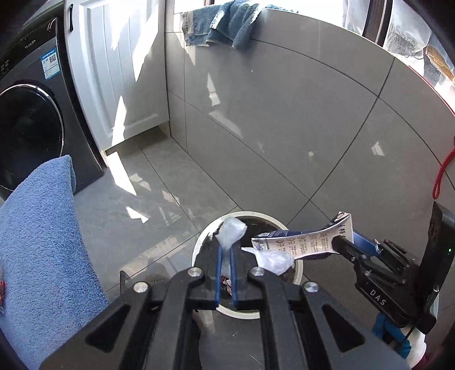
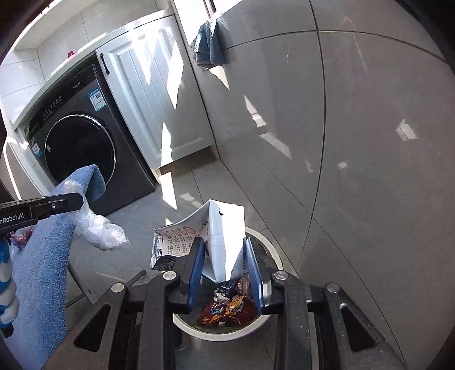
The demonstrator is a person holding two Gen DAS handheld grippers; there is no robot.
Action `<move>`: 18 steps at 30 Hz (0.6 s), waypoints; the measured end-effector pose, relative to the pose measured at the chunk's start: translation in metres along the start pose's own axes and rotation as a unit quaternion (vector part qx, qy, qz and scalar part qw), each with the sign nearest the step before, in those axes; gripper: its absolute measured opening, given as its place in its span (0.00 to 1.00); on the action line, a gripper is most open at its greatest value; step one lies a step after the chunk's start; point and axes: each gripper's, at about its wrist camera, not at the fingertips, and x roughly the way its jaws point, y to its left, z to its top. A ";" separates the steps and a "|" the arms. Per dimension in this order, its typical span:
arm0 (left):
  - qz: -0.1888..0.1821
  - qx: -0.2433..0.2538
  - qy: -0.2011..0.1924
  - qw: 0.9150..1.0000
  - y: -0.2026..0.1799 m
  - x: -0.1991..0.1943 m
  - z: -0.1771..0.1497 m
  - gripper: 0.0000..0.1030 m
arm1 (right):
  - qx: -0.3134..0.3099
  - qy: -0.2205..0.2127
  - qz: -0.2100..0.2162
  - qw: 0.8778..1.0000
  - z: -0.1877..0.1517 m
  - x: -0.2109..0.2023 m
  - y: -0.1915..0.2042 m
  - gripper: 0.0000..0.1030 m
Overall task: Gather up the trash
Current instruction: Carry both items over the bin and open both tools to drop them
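My left gripper [image 1: 226, 249] is shut on a crumpled clear plastic bag [image 1: 231, 231], and the bag's loose end [image 1: 274, 260] hangs over a round white trash bin [image 1: 199, 244]. The right wrist view shows that same gripper [image 2: 76, 200] at the left with the plastic bag [image 2: 99, 227] dangling from it. Between the blue pads [image 2: 196, 264] of my right gripper [image 2: 224, 256] sits a flattened white printed carton [image 2: 224, 227], gripped just above the bin [image 2: 270, 242]. Snack wrappers [image 2: 227, 308] lie inside the bin. From the left wrist view, the right gripper [image 1: 345, 243] holds the carton [image 1: 307, 242] at the bin's right edge.
A blue towel-covered surface [image 1: 42, 242] stands close on the left. A dark front-loading washing machine [image 2: 82, 148] and a white cabinet door [image 2: 159, 94] are behind it. The bin stands on grey floor tiles against a grey tiled wall [image 1: 284, 113], which has a blue towel [image 1: 227, 22] draped over its top.
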 end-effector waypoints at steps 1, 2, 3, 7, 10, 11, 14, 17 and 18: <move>-0.006 -0.003 0.005 1.000 -0.001 0.007 0.001 0.07 | 0.000 0.004 -0.002 1.000 -0.001 0.005 0.000 0.27; -0.016 -0.007 0.010 1.000 -0.003 0.014 0.002 0.08 | 0.000 0.011 -0.001 1.000 0.000 0.011 0.001 0.28; -0.026 -0.011 0.014 1.000 -0.003 0.018 0.003 0.13 | 0.001 0.016 0.000 1.000 -0.001 0.016 0.001 0.28; -0.043 -0.021 0.013 0.999 -0.006 0.030 0.005 0.40 | 0.005 0.040 -0.008 0.999 -0.004 0.037 -0.001 0.39; -0.060 -0.026 0.013 0.998 -0.007 0.027 0.004 0.41 | 0.007 0.047 -0.009 0.999 -0.010 0.038 -0.003 0.46; -0.061 -0.022 0.012 0.998 -0.008 0.025 0.003 0.41 | 0.008 0.047 -0.009 0.999 -0.011 0.036 -0.004 0.46; -0.065 -0.018 0.008 0.998 -0.006 0.017 0.000 0.41 | 0.012 0.043 -0.009 0.999 -0.013 0.027 -0.004 0.48; -0.061 -0.017 -0.001 0.998 -0.002 0.003 -0.005 0.41 | 0.017 0.033 -0.008 0.999 -0.012 0.013 -0.003 0.51; -0.059 -0.016 -0.006 0.998 0.000 -0.002 -0.006 0.41 | 0.018 0.028 -0.007 0.999 -0.012 0.008 -0.002 0.53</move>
